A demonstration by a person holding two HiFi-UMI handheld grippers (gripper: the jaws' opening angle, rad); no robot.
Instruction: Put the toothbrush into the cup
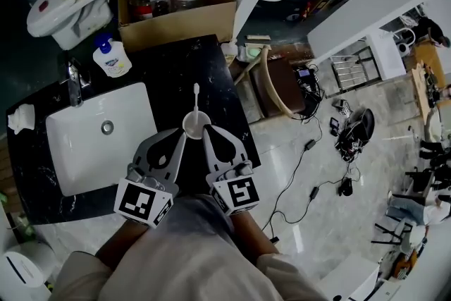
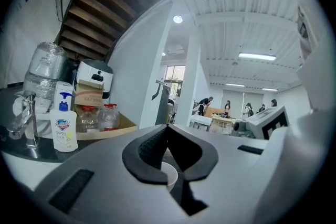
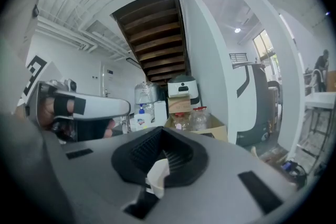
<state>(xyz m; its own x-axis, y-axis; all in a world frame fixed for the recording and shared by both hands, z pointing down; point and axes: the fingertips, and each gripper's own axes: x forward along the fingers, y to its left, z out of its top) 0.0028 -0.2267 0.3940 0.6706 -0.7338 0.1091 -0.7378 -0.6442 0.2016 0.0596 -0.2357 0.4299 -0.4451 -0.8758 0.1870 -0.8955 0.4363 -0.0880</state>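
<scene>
Toothbrush (image 1: 196,99) stands in the white cup (image 1: 195,124) mid-counter, head leaning far. It looks light, stiff and slick, and is best pinched on the handle. Right gripper (image 1: 206,130) is clenched on the cup rim, while left gripper (image 1: 183,135) is closed empty against the cup's left. Glossy black countertop (image 1: 176,67), sink (image 1: 84,151) left, cable-strewn floor right.

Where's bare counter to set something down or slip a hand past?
Bare black counter lies beyond the toothbrush, between the soap bottle and the cardboard box. A narrow strip runs between the sink rim and the cup. Crowded: the faucet and cloth around the sink's left corner, and the left claw and right claw meeting at the cup.
</scene>
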